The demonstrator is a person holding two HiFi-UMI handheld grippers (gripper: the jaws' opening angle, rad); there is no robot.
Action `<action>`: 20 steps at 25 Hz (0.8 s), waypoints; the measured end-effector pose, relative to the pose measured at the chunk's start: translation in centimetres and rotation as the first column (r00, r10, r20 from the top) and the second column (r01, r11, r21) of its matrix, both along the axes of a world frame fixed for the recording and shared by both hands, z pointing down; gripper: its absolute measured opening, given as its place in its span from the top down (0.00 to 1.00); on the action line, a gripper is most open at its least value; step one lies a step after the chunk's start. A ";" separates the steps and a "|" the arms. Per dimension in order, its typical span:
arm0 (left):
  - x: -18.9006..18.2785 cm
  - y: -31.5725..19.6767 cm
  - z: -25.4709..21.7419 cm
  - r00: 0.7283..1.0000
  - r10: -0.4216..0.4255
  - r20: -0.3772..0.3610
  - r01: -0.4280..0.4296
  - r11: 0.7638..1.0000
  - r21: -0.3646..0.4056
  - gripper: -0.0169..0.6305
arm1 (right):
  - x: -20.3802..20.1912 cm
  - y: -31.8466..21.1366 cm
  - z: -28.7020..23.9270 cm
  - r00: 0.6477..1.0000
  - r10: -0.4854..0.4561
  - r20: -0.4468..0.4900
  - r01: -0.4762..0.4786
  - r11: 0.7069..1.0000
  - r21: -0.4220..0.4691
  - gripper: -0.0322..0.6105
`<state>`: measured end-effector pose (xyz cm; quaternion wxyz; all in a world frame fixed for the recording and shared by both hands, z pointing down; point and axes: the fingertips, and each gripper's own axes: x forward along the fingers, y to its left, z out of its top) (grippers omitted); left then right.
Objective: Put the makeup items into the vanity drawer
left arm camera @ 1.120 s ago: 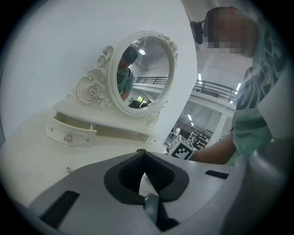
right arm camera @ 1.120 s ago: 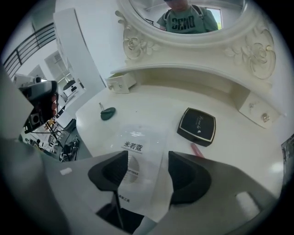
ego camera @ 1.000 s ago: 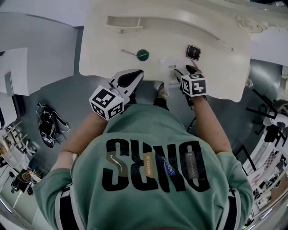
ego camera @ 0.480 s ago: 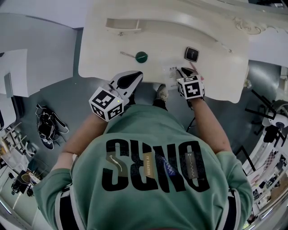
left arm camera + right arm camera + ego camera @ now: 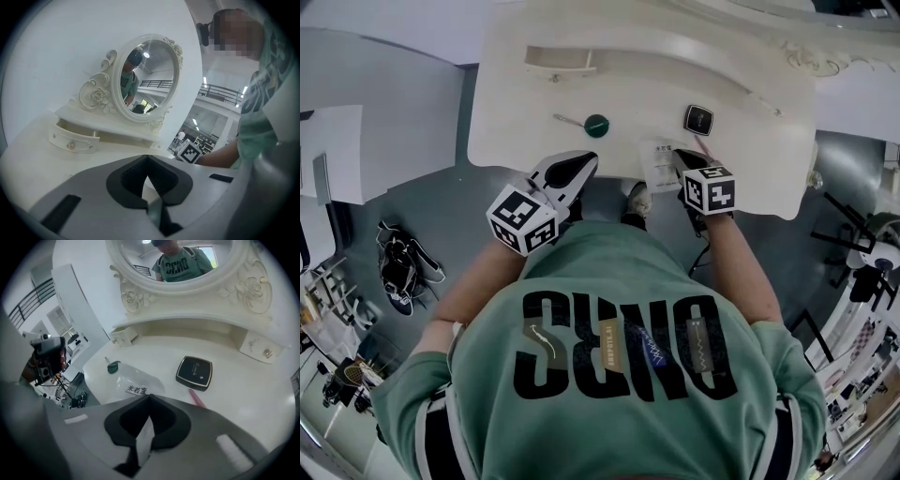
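Clear packet (image 5: pixel 139 380) in just-closed right tool (image 5: pixel 149 399)

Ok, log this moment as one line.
right gripper: jaws just closed on clear packet | left gripper: shut, empty | drawer: open

Seen from above, the green-topped item (image 5: pixel 596 125) on the bench (image 5: pixel 516 112) is too small to name, and the label on the clear packet (image 5: pixel 659 164) cannot be read. The body of the right hand-held gripper (image 5: pixel 149 401) covers the packet's near edge, which seems to run in between the jaws, and the pink stick's (image 5: pixel 198 398) lower end. The mirror (image 5: pixel 201 268) is cut off at the top.
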<state>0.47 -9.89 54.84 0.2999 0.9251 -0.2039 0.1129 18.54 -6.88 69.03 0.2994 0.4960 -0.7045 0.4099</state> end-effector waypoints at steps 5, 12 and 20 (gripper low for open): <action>-0.2 -0.8 -1.2 1.000 -0.016 -0.011 0.016 1.000 0.020 0.98 | 0.3 -1.7 -5.7 0.993 0.050 0.106 -0.061 0.993 0.101 0.94; 0.6 -2.3 -5.3 0.998 -0.028 -0.062 0.033 0.996 0.080 0.98 | 0.9 -4.8 -16.3 0.986 0.035 0.165 -0.082 0.953 0.291 0.94; 1.4 -3.4 -11.1 0.992 -0.040 -0.118 0.060 0.983 0.174 0.98 | 2.0 -5.2 -24.7 0.985 0.015 0.174 -0.088 0.904 0.418 0.94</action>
